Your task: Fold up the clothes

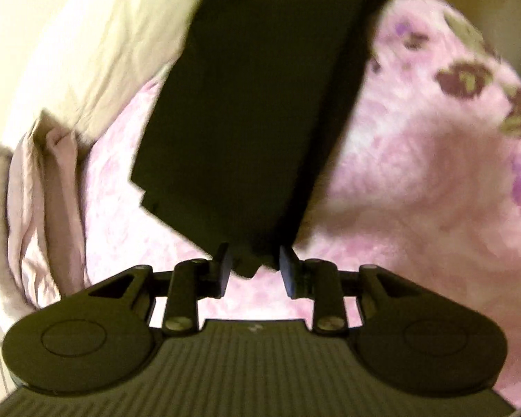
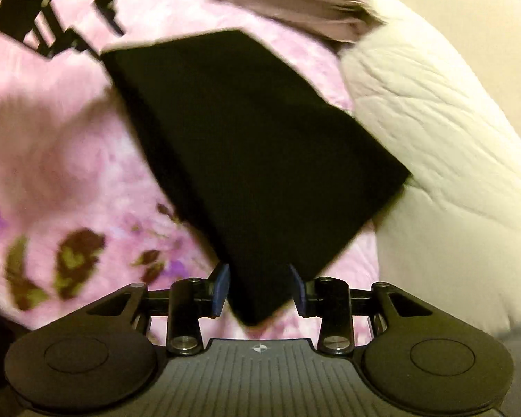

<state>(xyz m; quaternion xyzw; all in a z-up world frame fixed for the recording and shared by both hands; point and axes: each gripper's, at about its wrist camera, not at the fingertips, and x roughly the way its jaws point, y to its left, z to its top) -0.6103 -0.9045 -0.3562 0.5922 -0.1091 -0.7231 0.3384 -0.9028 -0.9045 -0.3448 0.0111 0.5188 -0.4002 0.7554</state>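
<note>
A folded black garment [image 1: 253,111] lies spread over a pink flowered bedspread [image 1: 416,160]. Its near corner sits between the fingers of my left gripper [image 1: 255,271], whose jaws stand apart with slim gaps to the cloth on both sides. The right wrist view shows the same black garment [image 2: 246,146] from its other end, with a corner hanging between the blue pads of my right gripper [image 2: 259,290]. Those pads also stand off the cloth. The left gripper [image 2: 69,34] appears at the garment's far corner, at the top left.
A cream quilted duvet [image 2: 434,146] is bunched beside the garment, with a mauve cloth [image 2: 295,3] crumpled next to it. The same duvet [image 1: 69,34] and mauve cloth [image 1: 45,191] fill the left side of the left wrist view. The picture is blurred.
</note>
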